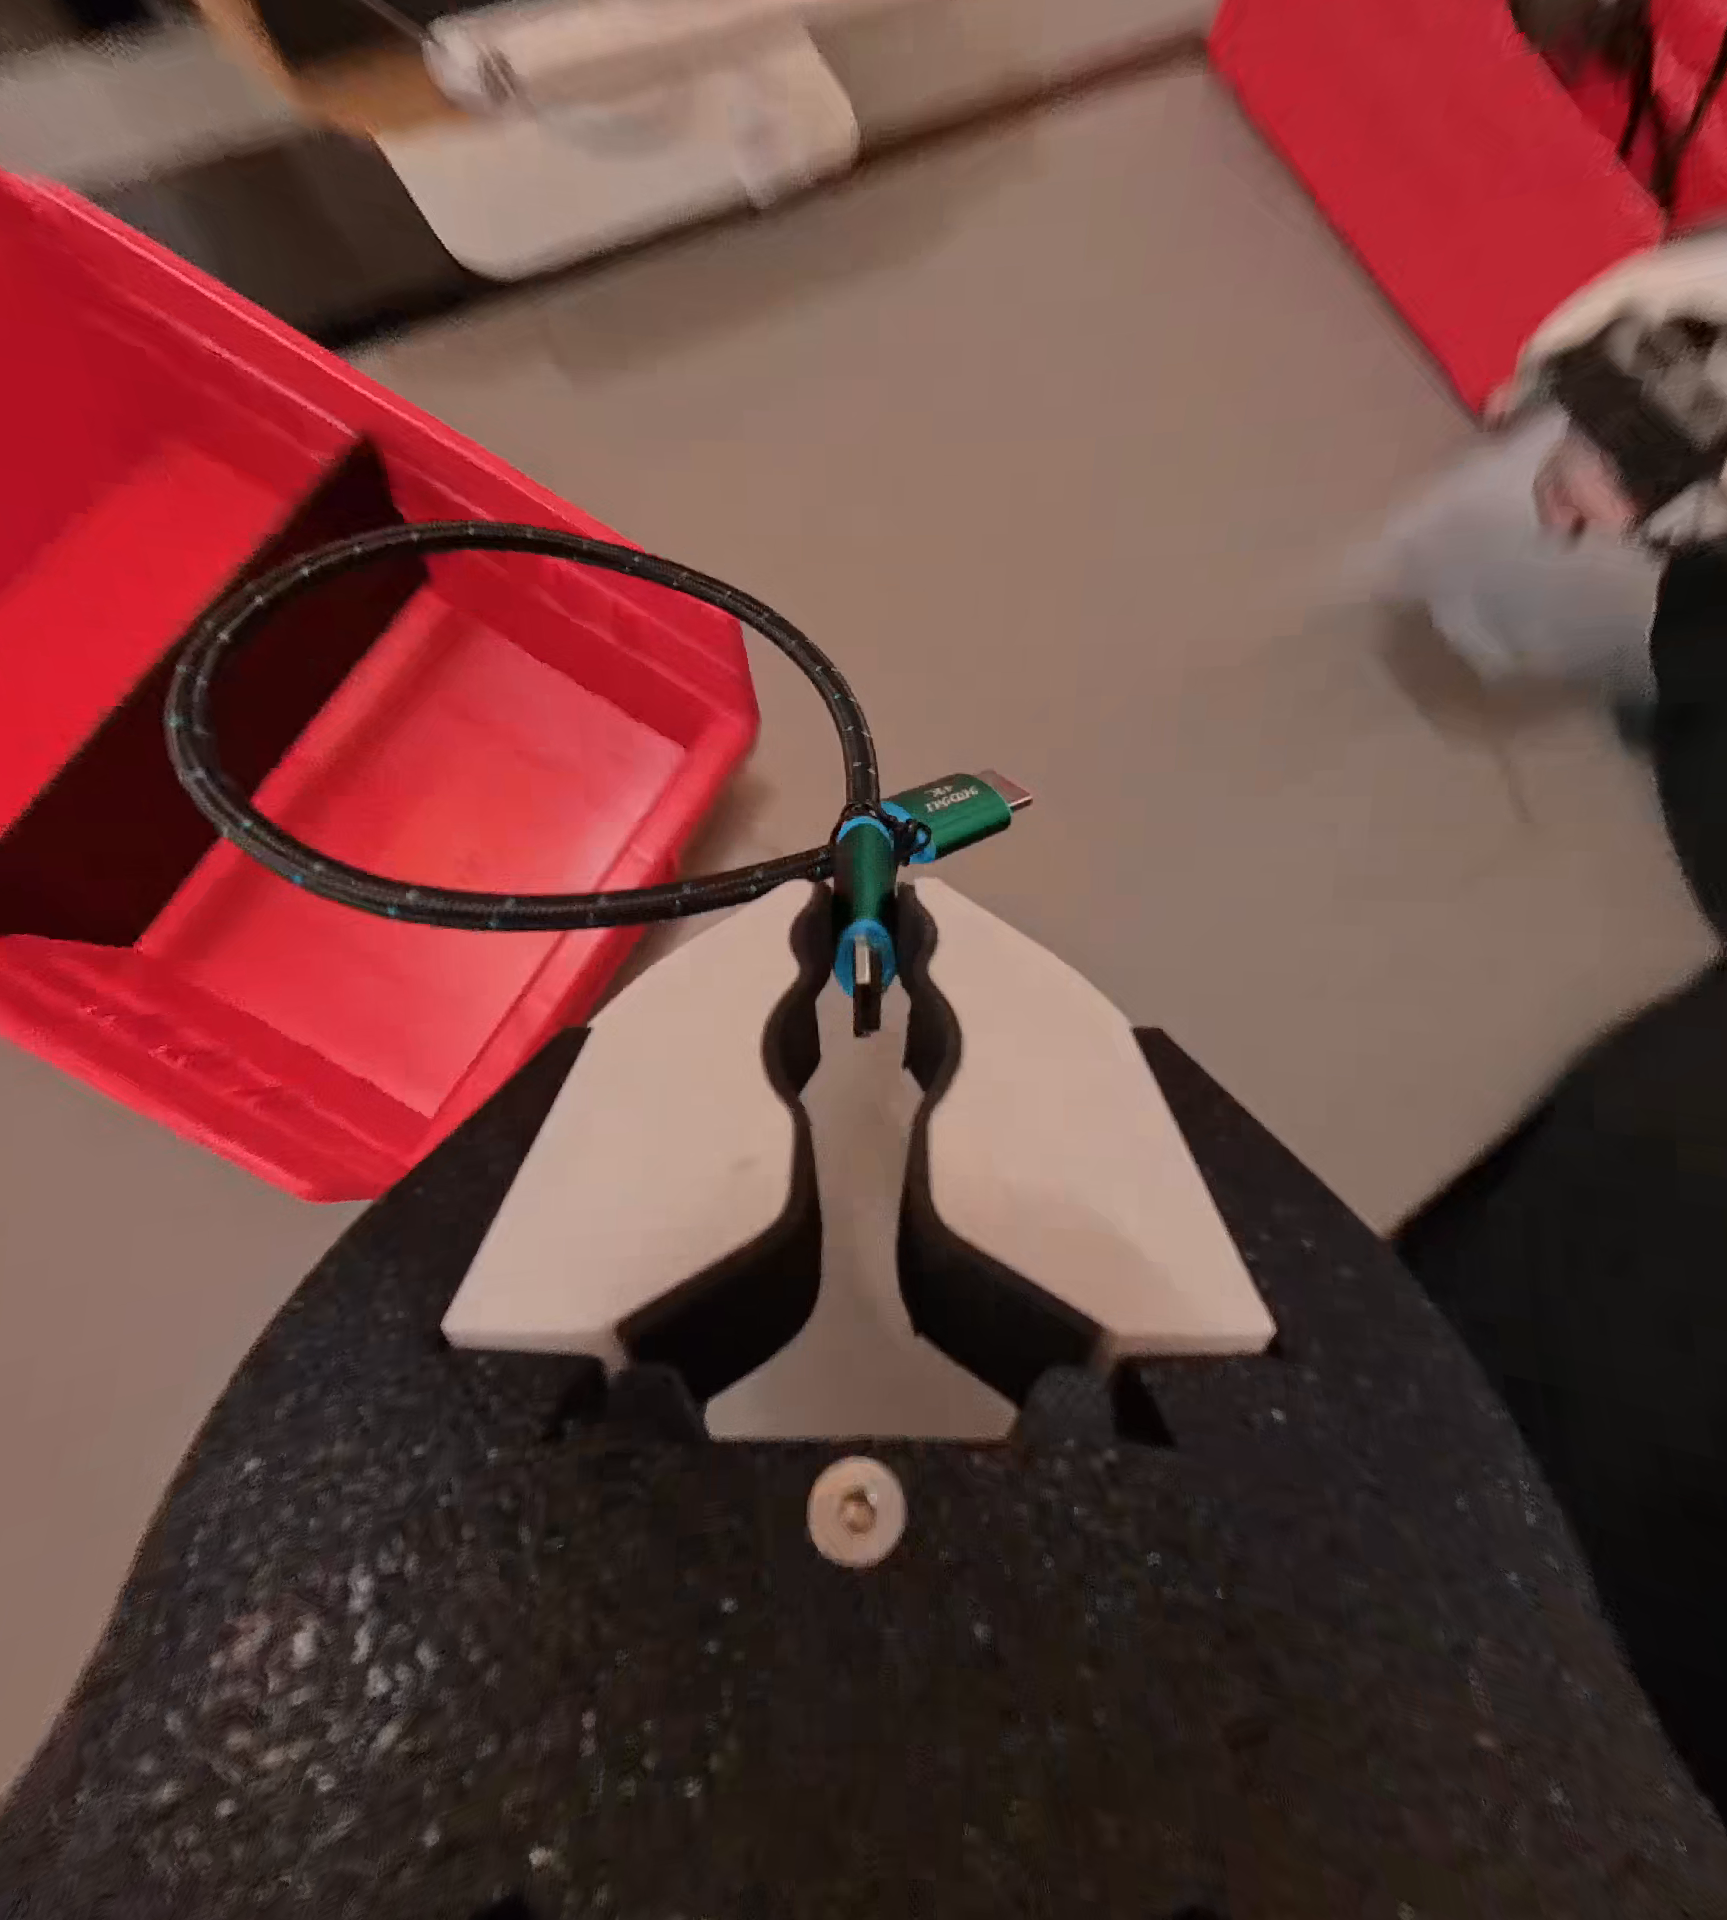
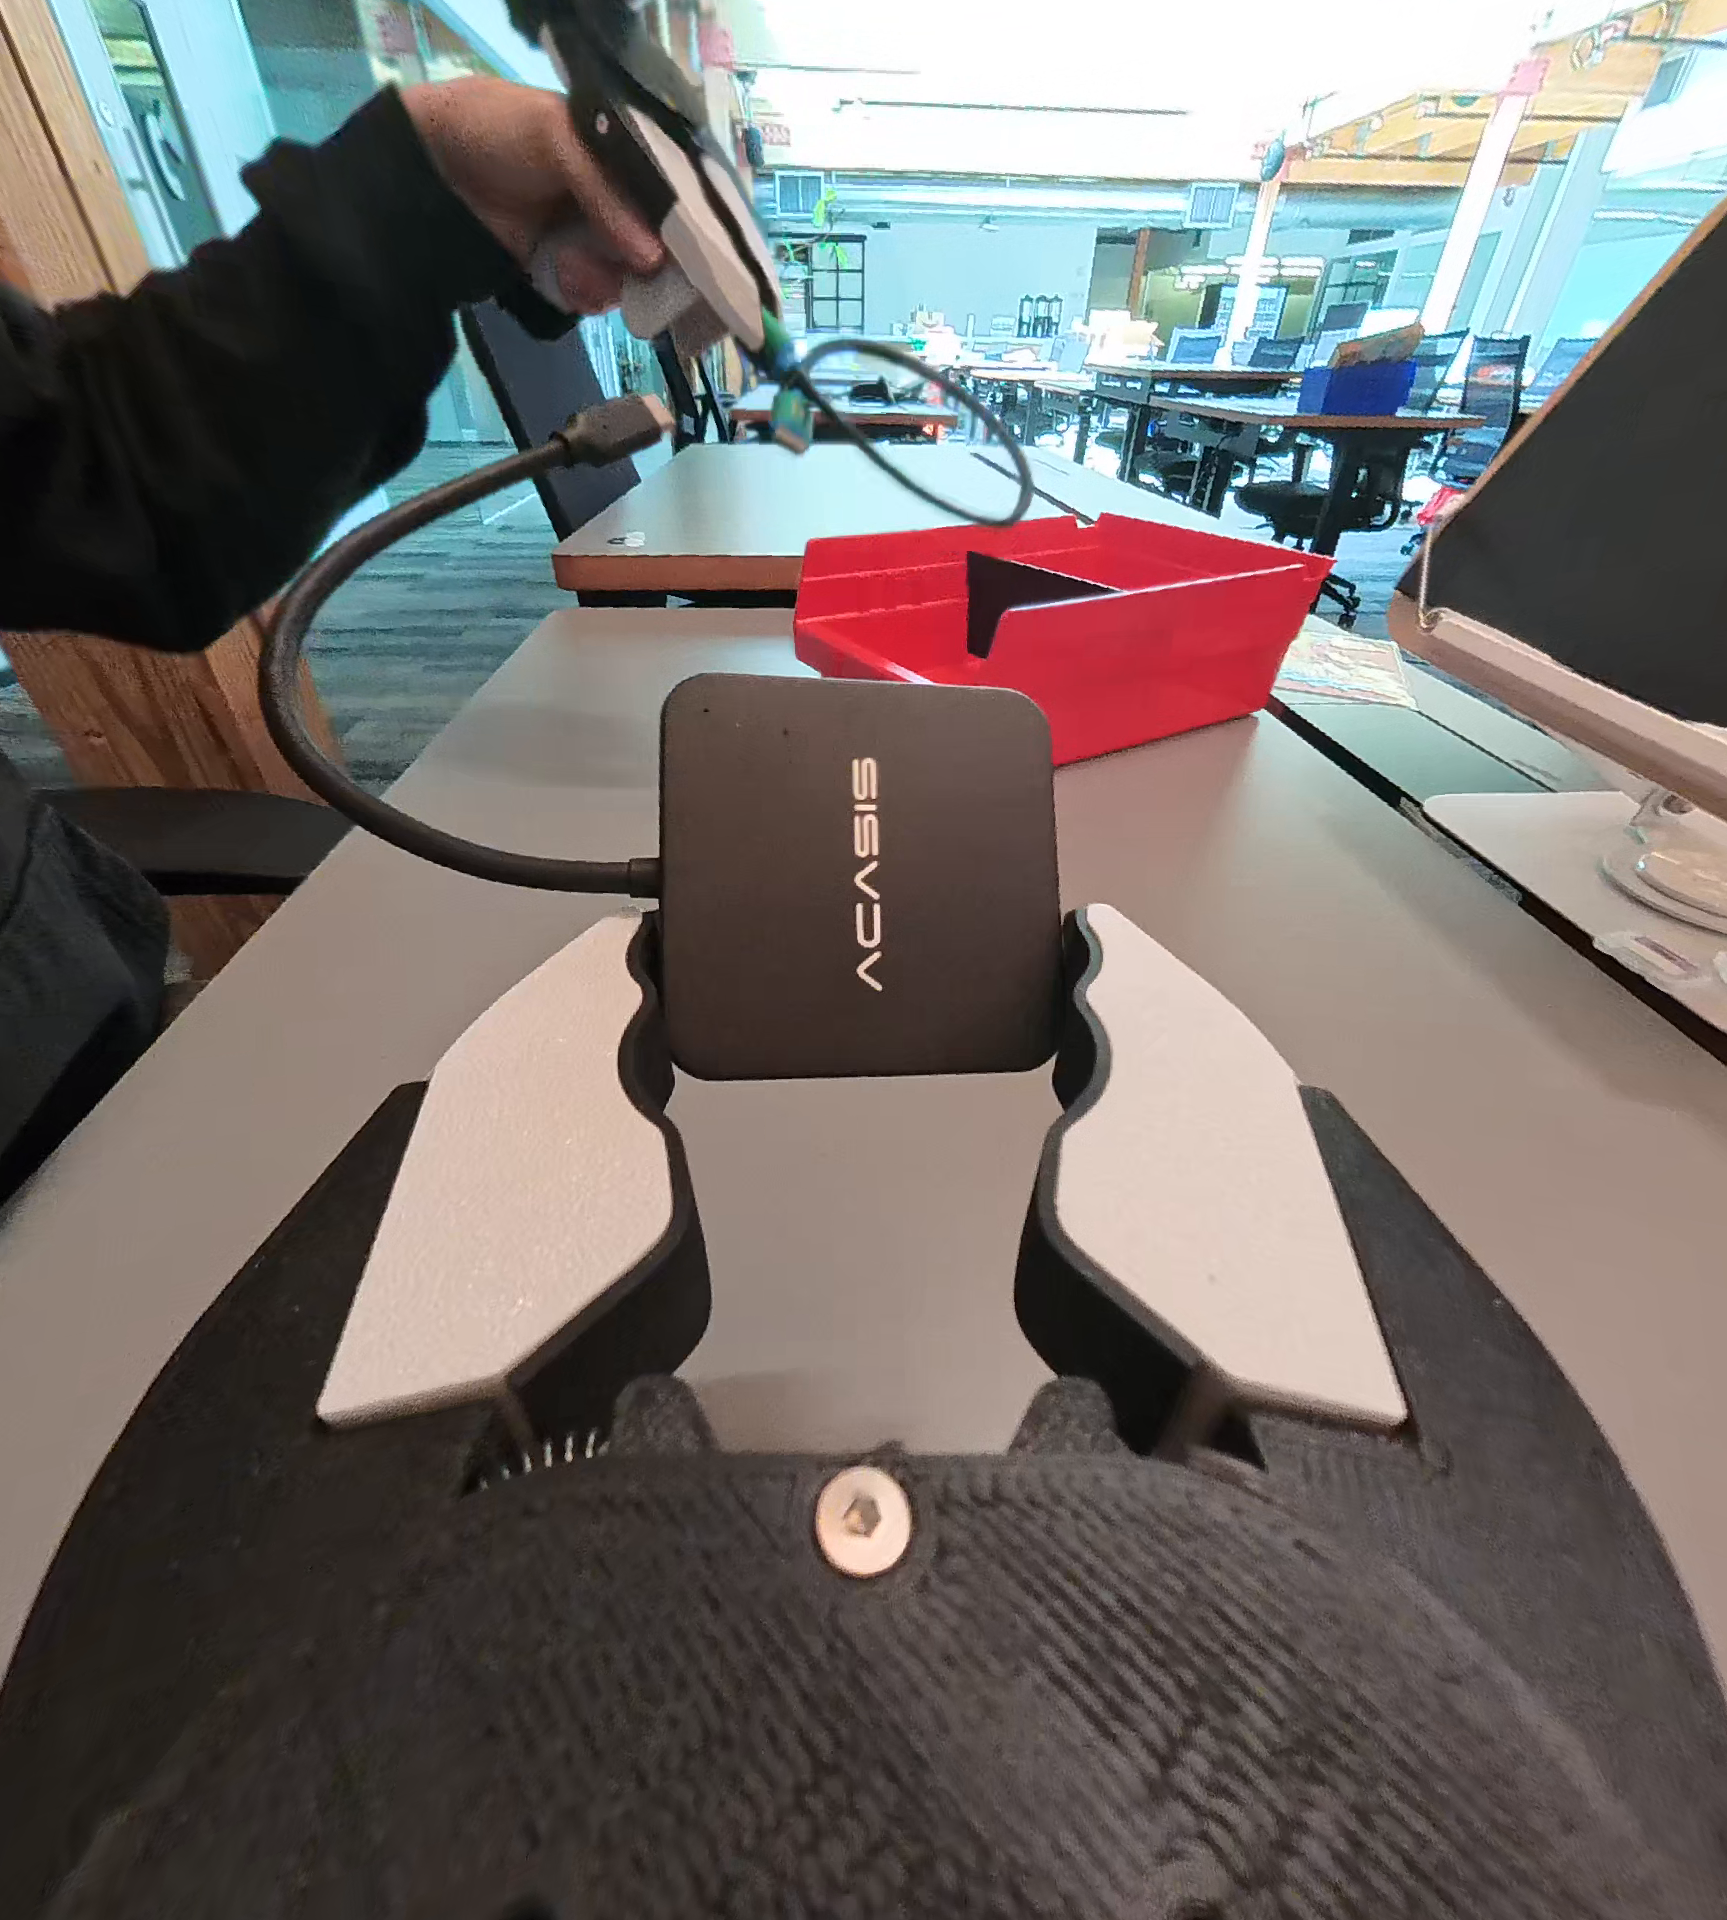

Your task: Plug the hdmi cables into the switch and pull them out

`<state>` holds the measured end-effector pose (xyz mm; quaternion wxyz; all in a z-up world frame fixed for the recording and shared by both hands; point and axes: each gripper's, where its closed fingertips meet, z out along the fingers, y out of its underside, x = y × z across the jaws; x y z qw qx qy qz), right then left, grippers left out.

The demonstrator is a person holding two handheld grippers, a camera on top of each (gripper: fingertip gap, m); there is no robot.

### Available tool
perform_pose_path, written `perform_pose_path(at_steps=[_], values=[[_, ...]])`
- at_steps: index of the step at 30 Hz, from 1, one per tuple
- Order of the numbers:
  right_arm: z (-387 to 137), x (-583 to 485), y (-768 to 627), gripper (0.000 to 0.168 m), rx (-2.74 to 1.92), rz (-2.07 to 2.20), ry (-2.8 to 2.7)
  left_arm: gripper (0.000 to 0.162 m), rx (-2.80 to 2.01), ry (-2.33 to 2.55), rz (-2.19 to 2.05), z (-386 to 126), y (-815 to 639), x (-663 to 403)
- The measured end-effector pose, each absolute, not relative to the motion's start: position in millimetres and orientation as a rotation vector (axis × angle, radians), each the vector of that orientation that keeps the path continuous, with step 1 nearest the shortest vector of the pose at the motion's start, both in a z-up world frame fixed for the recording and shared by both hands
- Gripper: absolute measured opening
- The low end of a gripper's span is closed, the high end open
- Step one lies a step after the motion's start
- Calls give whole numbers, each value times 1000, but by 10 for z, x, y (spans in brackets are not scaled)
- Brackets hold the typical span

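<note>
My left gripper (image 1: 864,914) is shut on a green HDMI plug (image 1: 861,914) of a short black braided cable (image 1: 339,831). The cable hangs in a loop in the air over a red bin (image 1: 215,665), and its other green plug (image 1: 952,816) sticks out to the right. My right gripper (image 2: 859,935) is shut on a flat black square switch (image 2: 859,883) above the grey table (image 2: 1358,987). The switch's own black lead (image 2: 319,644) curves up to the left to a plug (image 2: 620,426). The left gripper (image 2: 693,260) with the looped cable (image 2: 942,436) shows far off, held high.
A red bin with a black divider (image 2: 1056,623) sits on the table beyond the switch. A second red bin (image 1: 1441,208) is at the far right. A white monitor stand (image 2: 1669,831) stands to the right. A person's dark sleeve (image 2: 163,416) crosses the left side.
</note>
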<state>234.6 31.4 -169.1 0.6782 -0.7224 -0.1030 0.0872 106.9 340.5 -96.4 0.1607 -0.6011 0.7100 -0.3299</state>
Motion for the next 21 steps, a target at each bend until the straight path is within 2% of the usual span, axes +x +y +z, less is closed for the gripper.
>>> perform_pose_path(at_steps=[5, 12, 16, 21], values=[[-1659, 2247, 339, 73, -1604, 236, -266, 11, -1623, 1705, -1431, -684, 3023, 1047], [-1319, 1971, 156, 74, -1392, 445, -352, 11, -1687, 1745, -1675, -1532, 1924, 1305], [-1379, 1952, 33, 74, -1393, 488, -359, 11, -1722, 1789, -1520, -2033, 1568, 1517], [-1700, 2043, -38, 73, -1619, 317, -388, 11, -1683, 1872, -1264, -2413, 1387, 1682]])
